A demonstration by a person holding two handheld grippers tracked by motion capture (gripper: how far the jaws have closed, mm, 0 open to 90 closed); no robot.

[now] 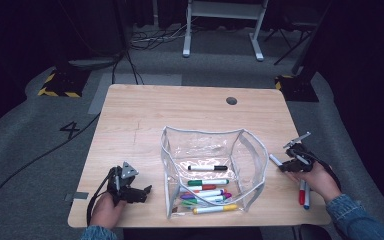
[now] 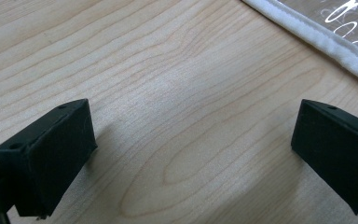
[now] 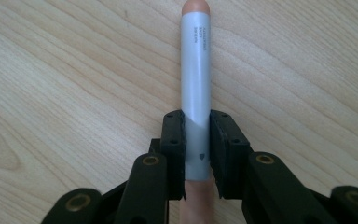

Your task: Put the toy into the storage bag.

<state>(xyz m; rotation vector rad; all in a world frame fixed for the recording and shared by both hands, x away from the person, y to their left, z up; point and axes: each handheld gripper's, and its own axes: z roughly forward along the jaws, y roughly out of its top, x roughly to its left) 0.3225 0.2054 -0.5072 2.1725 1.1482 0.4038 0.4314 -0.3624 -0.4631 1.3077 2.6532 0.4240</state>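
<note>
Pale wood tabletop [image 1: 140, 115] carries the work. On its right side, a grey marker [image 3: 196, 93] with peach-coloured ends lies clamped at mid-barrel in the right gripper [image 3: 196, 140], a balanced hold for lifting. Beside that hand rest a red marker [image 1: 302, 192] and a blue one. The clear pouch [image 1: 207, 170] stands open, markers collected inside. The left gripper [image 2: 191, 149] rests wide open, empty.

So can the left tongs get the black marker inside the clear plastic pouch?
Probably yes: the left tongs are open and empty, and the clear plastic pouch gapes open over the black marker.
</note>
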